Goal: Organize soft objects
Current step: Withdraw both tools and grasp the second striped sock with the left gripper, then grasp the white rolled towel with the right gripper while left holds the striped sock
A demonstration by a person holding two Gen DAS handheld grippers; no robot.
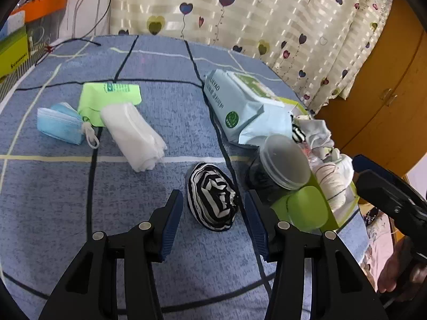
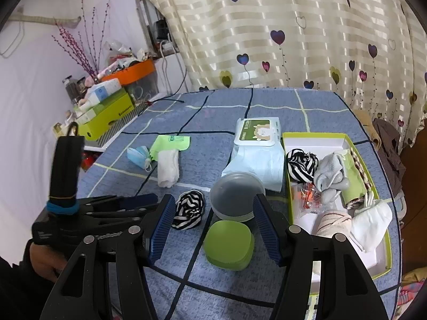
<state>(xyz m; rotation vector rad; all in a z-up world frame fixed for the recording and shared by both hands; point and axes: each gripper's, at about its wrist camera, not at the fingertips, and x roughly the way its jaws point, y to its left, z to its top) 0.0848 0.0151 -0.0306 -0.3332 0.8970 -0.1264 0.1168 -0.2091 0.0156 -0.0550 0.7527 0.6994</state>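
I hold the left gripper [image 1: 213,221] with fingers spread wide and empty around the balled black-and-white striped sock [image 1: 212,196] on the blue checked worktop [image 1: 133,213], ready to pinch it for the green-rimmed box [image 2: 384,264] at right; the right gripper [image 2: 213,237] hovers half-open, holding nothing.

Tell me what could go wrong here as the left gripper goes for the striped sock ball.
The left gripper is open around the striped sock ball, and its right finger stands close to the lidded clear jar; closing or lifting carelessly might knock it. The green box already looks crowded with socks, so another ball could roll out. The green container sits on the route.
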